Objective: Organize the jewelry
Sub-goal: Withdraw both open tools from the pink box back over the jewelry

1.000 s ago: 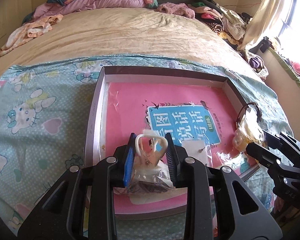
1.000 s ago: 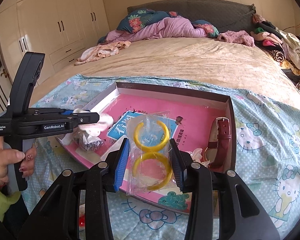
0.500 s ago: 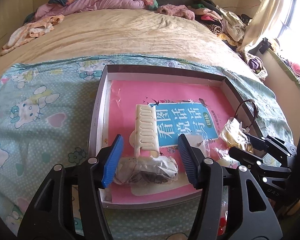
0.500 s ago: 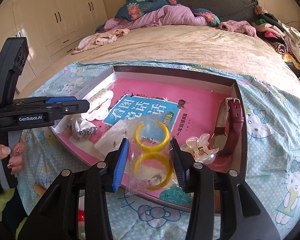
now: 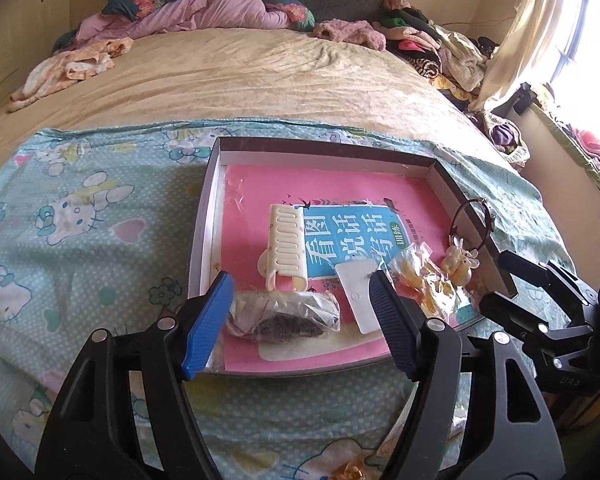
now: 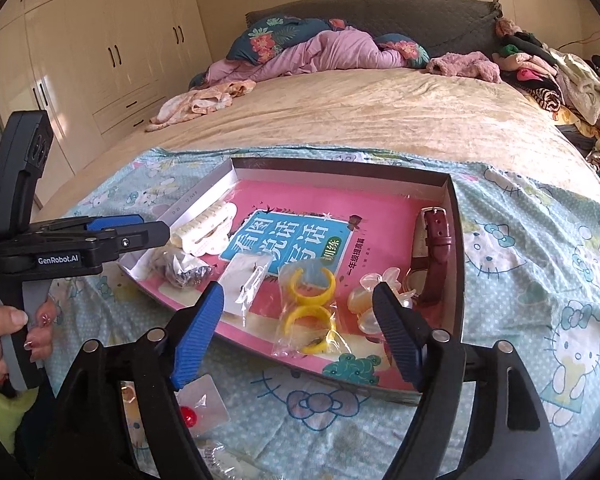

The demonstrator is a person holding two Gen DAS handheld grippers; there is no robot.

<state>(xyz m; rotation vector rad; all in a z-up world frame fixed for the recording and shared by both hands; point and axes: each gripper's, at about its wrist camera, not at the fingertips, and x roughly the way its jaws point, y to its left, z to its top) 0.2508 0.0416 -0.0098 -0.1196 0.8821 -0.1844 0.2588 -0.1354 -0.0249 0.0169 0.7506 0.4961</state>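
A shallow box tray (image 5: 324,148) lined with a pink book lies on the cartoon-cat sheet. My left gripper (image 5: 298,292) hovers at its near left corner. Its jaws are opening, and a clear bag of dark jewelry (image 5: 284,314) lies loose between them, beside a cream hair clip (image 5: 282,248). My right gripper (image 6: 298,300) is opening over the tray (image 6: 340,166); the bag of yellow rings (image 6: 308,308) rests on the pink lining between its fingers, untouched. A maroon-strap watch (image 6: 436,248), a clear claw clip (image 6: 374,300) and an earring card (image 6: 246,280) also lie in the tray.
A small bag with a red bead (image 6: 188,414) lies on the sheet in front of the tray. A person's hand (image 6: 4,332) holds the left gripper's handle. Clothes are piled along the bed's right side (image 5: 440,56); wardrobes (image 6: 100,60) stand on the left.
Both grippers opened and drew back slightly. The left let go of the jewelry bag and the cream clip, the right let go of the yellow-ring bag; all now lie in the tray.
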